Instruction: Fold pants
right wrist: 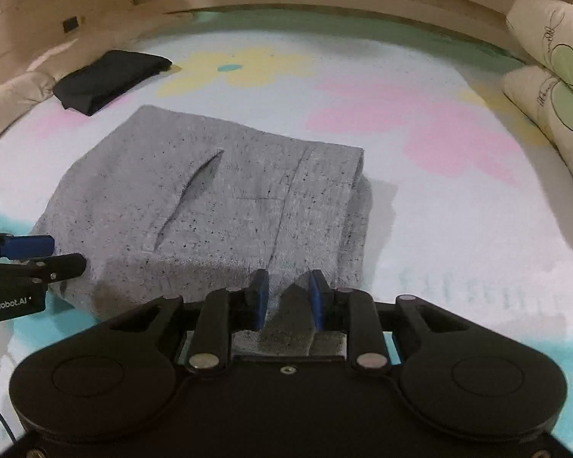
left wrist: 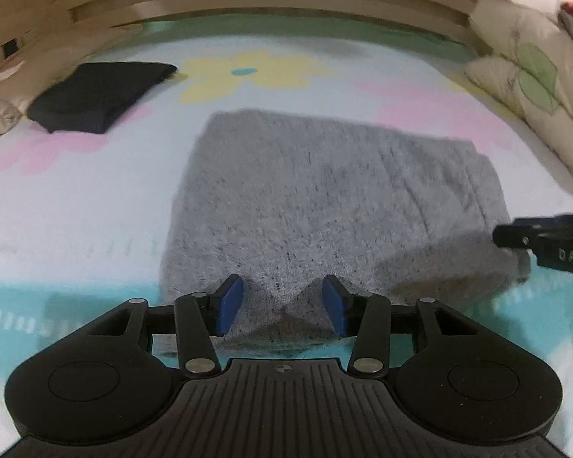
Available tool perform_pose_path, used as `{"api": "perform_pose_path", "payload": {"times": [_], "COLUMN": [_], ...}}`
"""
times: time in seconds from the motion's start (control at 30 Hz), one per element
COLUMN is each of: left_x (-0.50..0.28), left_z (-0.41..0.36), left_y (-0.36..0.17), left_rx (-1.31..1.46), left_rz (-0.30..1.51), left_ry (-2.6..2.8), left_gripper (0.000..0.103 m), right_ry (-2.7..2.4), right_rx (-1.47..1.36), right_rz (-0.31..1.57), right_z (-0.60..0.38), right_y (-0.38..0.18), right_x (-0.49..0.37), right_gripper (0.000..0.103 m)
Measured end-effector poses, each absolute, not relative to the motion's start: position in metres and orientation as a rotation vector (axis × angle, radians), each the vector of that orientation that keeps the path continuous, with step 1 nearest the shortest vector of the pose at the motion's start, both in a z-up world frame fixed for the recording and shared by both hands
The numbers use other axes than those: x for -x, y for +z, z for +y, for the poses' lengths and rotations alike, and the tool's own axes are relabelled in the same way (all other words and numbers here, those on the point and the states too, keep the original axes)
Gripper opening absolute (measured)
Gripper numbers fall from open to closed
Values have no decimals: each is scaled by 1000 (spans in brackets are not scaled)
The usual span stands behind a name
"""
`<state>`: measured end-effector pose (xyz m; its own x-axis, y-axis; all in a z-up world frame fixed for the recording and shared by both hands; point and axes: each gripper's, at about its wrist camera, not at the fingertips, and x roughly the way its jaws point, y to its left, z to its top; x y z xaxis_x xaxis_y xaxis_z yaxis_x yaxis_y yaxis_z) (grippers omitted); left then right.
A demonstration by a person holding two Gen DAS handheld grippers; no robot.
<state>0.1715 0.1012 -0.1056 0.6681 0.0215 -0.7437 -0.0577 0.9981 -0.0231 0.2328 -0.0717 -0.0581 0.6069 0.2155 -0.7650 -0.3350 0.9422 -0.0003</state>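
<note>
Folded grey pants [right wrist: 217,206] lie mid-bed on the floral sheet [right wrist: 420,229]. Their near edge sits bunched between the parted pads of the left gripper [left wrist: 282,303] at 6 o'clock; the right gripper [right wrist: 286,297] is clamped on the near hem.

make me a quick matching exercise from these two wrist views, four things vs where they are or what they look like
Things:
1 grey pants
2 dark folded garment
3 pillows
4 yellow flower print

Descriptions:
a far left on the bed
b stacked at the right edge
c bed's middle, near edge between both grippers' fingers
d on the sheet, beyond the pants

Pairs: 1-c, 2-a, 3-b, 4-d
</note>
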Motion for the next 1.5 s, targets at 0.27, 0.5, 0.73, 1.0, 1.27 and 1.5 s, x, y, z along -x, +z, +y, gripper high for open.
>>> {"api": "perform_pose_path", "payload": {"times": [0.27, 0.5, 0.73, 1.0, 1.27, 1.5], "left_x": [-128, -93, -70, -72, -75, -72], "left_z": [89, 69, 61, 59, 65, 64], "left_y": [-38, -13, -8, -22, -30, -34], "left_rx": [15, -54, 9, 35, 34, 25], "left_rz": [726, 724, 693, 666, 724, 761], "left_ry": [172, 262, 228, 208, 243, 223], "left_gripper": [45, 45, 45, 45, 45, 45], "right_ry": [268, 242, 225, 187, 115, 84], "right_rx": [137, 149, 199, 119, 32, 35], "right_rz": [697, 699, 670, 739, 849, 843], "right_z": [-72, -62, -61, -70, -79, -80], "right_y": [8, 46, 50, 38, 23, 23], "right_x": [-175, -129, -89, -88, -99, -99], "right_gripper": [91, 102, 102, 102, 102, 102]}}
